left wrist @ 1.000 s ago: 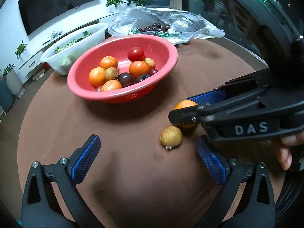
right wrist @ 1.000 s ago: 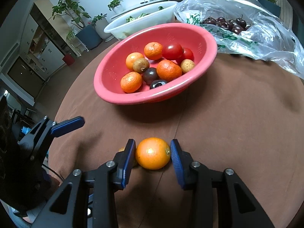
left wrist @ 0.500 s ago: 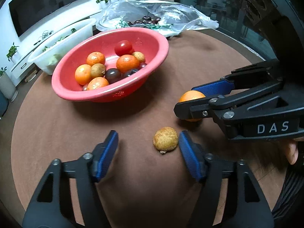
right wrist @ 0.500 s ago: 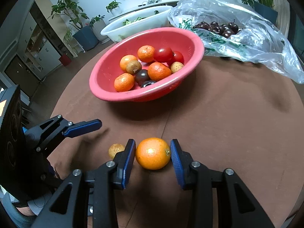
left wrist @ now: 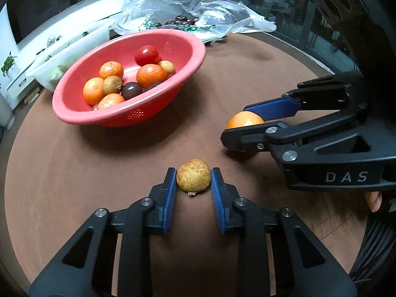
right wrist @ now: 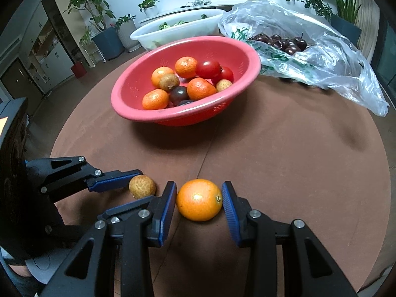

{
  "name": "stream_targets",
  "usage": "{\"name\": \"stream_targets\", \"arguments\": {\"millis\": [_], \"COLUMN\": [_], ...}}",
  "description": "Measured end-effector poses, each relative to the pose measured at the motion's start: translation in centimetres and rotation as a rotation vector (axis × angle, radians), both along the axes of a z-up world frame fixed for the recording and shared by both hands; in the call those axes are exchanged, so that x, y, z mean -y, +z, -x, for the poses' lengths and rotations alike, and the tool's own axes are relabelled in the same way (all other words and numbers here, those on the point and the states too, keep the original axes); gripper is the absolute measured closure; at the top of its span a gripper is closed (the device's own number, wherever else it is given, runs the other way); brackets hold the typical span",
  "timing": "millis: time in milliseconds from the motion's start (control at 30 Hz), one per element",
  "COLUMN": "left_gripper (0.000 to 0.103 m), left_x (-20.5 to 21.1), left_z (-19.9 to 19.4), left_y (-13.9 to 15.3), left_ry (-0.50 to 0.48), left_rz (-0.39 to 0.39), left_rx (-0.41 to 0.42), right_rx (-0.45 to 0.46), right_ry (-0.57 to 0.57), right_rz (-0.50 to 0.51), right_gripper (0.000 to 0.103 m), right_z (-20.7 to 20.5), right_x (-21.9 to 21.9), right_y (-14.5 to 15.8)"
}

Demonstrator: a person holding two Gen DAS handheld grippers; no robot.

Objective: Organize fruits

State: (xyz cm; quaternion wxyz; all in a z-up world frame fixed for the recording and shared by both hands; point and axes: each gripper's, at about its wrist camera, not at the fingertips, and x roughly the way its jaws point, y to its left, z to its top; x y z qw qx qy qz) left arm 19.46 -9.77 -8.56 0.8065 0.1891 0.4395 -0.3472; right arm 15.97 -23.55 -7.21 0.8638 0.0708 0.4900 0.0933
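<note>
Round counter (left wrist: 74,173), brown cloth-like cover with a faint seam running ahead of the right tool (right wrist: 199,199). Left tool (left wrist: 193,179) closed on a small tan rough-skinned fruit (left wrist: 193,178), blue pads touching both its sides, fruit resting on the cover. Right tool clamped around an orange (right wrist: 199,199), left pad against the peel, right pad at or just off it; orange sitting on the counter. Tools side by side, right one just to the right of the left. Ahead of both, a red colander bowl (right wrist: 138,84) holding tangerines, tomatoes, a dark plum-like fruit and more tan fruits. Beyond the bowl, a white tub (right wrist: 148,28) with greens inside. Right of the tub, a crumpled clear plastic bag (right wrist: 334,57) with dark cherries (right wrist: 284,43) on it. Room behind: white wall with a dark screen (left wrist: 49,2), low white cabinet, several potted plants (right wrist: 91,2), glass cabinet doors at far left of the right wrist view, dark windows at far right of the left wrist view.
</note>
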Motion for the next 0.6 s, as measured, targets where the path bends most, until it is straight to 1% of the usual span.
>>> {"name": "stream_targets", "arguments": {"millis": [300,433,600], "left_gripper": [0.077,0.077,0.077], "left_x": [-2.3,-3.6,-5.8], "left_z": [-0.1,-0.1,-0.6], "left_y": [2.1,3.2,5.3], "left_ry": [0.075,0.112,0.159], "left_rz": [0.073,0.108,0.144], "left_rx": [0.022,0.029,0.057], "right_rx": [0.006,0.015,0.046], "right_ry": [0.021,0.012,-0.013], "right_rz": [0.048,0.047,0.043], "right_gripper": [0.062,0.062,0.062], "right_z": [0.0,0.2,0.6], "right_x": [-0.7,-0.6,0.3], "right_y": [0.2,0.4,1.5]}}
